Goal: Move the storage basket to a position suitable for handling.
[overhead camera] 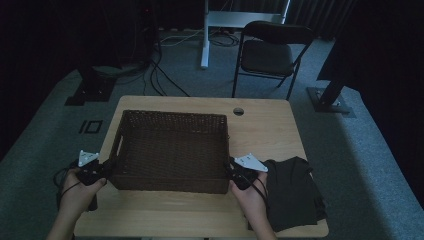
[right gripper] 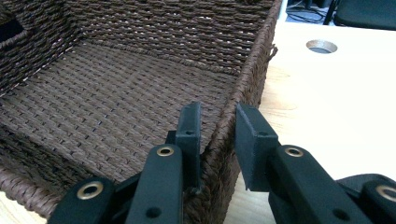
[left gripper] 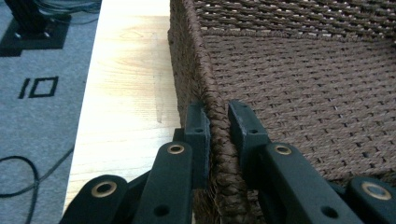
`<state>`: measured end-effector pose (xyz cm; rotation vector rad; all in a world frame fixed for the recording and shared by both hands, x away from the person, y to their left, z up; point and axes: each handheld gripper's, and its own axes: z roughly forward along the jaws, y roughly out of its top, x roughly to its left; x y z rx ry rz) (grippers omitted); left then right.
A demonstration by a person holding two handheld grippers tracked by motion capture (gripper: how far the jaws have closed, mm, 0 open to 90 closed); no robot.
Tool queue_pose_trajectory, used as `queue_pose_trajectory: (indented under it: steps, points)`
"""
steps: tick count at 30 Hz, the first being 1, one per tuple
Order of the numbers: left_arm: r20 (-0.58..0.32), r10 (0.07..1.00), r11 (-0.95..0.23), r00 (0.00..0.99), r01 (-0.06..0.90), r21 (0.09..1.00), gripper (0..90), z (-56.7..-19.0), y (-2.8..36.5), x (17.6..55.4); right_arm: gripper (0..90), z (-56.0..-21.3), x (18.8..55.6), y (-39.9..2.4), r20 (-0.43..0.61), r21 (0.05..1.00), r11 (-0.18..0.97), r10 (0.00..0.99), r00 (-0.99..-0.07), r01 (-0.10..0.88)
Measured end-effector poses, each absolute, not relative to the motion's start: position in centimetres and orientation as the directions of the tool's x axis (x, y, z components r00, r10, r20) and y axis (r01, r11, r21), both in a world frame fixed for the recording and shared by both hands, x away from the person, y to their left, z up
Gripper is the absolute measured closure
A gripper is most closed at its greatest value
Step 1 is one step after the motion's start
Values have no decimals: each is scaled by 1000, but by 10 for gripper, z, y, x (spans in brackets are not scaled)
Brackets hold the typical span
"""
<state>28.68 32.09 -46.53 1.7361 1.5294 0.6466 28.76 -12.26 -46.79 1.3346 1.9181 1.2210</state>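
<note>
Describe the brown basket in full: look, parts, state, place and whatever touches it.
The basket is a dark brown, rectangular tray of woven fibre with low upright walls, a braided rim and a cut-out handle slot in its left wall. It is empty and sits flat on the wooden table. The left gripper clamps its left wall, the right gripper its right wall, one jaw inside and one outside each. Folded dark cloth lies to its right, apart from it.
</note>
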Motion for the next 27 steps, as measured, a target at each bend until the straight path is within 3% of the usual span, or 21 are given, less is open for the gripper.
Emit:
queue_pose_trajectory:
  steps: [17, 20, 23, 25, 27]
  points:
    - [-98, 976, -44, 196, 611, 791, 772, -470, 330, 300, 701, -466, 287, -117, 114, 872, 105, 906, -407, 479]
    - [-85, 962, -85, 261, 579, 811, 646, -472, 335, 301, 689, -466, 287, -117, 111, 878, 104, 905, -410, 467]
    - [-90, 948, -105, 304, 568, 816, 352, -473, 338, 303, 538, -467, 289, -118, 111, 899, 90, 900, -421, 429]
    - [-142, 948, -65, 284, 611, 789, 330, -473, 339, 304, 429, -467, 291, -116, 121, 901, 88, 890, -440, 426]
    - [-141, 947, -68, 288, 609, 790, 256, -472, 339, 304, 392, -466, 292, -115, 116, 904, 97, 882, -457, 416]
